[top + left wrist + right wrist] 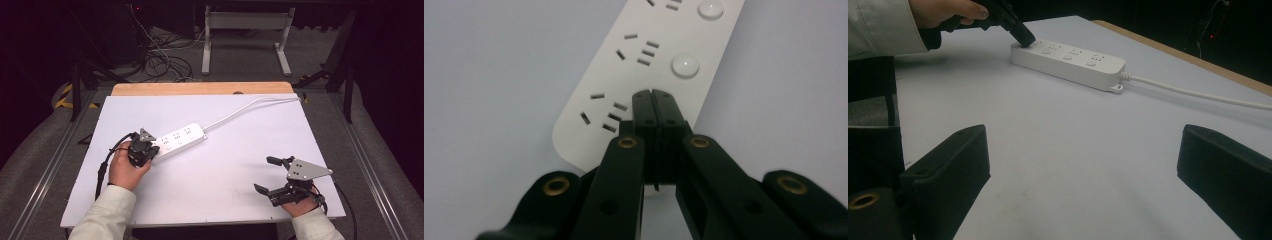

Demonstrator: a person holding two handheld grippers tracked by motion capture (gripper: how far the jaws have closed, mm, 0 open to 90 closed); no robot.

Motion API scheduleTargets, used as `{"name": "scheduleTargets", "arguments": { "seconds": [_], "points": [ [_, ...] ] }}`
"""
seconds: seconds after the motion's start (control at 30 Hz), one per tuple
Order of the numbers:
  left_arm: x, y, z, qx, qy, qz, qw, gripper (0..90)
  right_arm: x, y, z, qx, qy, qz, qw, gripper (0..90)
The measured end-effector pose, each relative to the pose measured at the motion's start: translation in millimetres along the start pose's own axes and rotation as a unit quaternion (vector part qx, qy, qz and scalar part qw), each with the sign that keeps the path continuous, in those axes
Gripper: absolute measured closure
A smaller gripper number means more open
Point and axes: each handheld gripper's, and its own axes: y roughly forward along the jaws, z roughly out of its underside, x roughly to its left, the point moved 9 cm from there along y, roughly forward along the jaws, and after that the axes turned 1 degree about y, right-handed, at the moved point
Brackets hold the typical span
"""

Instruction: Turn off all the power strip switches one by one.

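Here the left gripper (654, 95), jaws clenched together, presses its tips onto the power strip's (624, 75) near end.

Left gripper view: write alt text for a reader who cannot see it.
The left gripper, shut, has its tips on a white power strip at the end nearest the camera, beside a socket. Two round buttons sit farther along, on a white table.

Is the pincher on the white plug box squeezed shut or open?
Shut. The left gripper has its two black jaws pressed flat together with nothing between them, tips down on the power strip beside a round button.
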Motion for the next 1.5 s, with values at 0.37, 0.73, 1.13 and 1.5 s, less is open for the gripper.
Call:
{"name": "scheduleTargets", "arguments": {
  "seconds": [0.37,0.73,1.13,1.5],
  "points": [
    [1.6,-8.5,-20.8,-0.053,-0.023,0.031,0.9978,90.0,-1.2,0.7,1.3,0.003,0.005,-0.001,1.0000,7.0],
    [-11.2,5.4,-31.8,-0.055,-0.016,0.049,0.9972,90.0,-1.6,0.5,1.7,0.001,0.006,-0.002,1.0000,7.0],
    [-13.3,21.0,-28.8,-0.038,-0.013,0.043,0.9983,90.0,-1.6,0.2,1.6,0.001,0.006,-0.003,1.0000,7.0],
    [-14.4,22.6,-27.5,-0.033,-0.010,0.041,0.9986,90.0,-1.4,0.3,1.8,0.001,0.005,-0.004,1.0000,7.0]
  ]
}}
